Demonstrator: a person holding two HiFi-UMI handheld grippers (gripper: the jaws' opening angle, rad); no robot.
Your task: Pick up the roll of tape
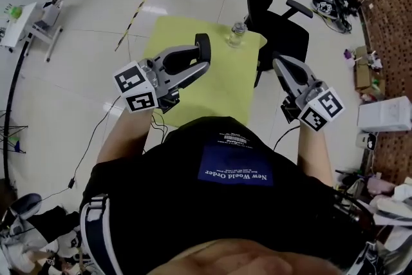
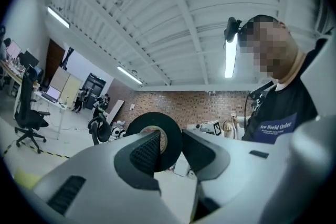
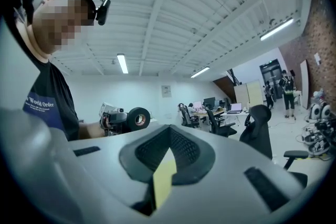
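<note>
1. Left gripper (image 1: 201, 58): the jaws are clamped on the roll of tape (image 1: 204, 43). In the left gripper view the black roll (image 2: 157, 124) stands on edge between the two ribbed pads (image 2: 146, 152). One pad sits inside the core opening and the other presses on the outer face, so one side of the ring is pinched.

2. Position of the roll: in the head view it is clear of the yellow-green table (image 1: 219, 96), held in the air over the table's left half. The gripper points toward the far side of the scene. Its marker cube (image 1: 136, 87) is at the near end.

3. Right gripper (image 1: 279, 62): the jaws are together, with nothing between them. In the right gripper view the pad tips (image 3: 169, 132) meet at the far end. Only a narrow wedge behind them is open, and the yellow table surface shows through it. This gripper is over the table's right edge, well apart from the left one.

4. Cross-check: the right gripper view shows the left gripper (image 3: 118, 119) at left with the roll (image 3: 138, 118) at its tip.

5. Surroundings: a clear water bottle (image 1: 236, 35) stands at the far edge of the table. A black office chair (image 1: 278, 19) stands just beyond the far right corner, on the pale floor (image 1: 84, 113).
</note>
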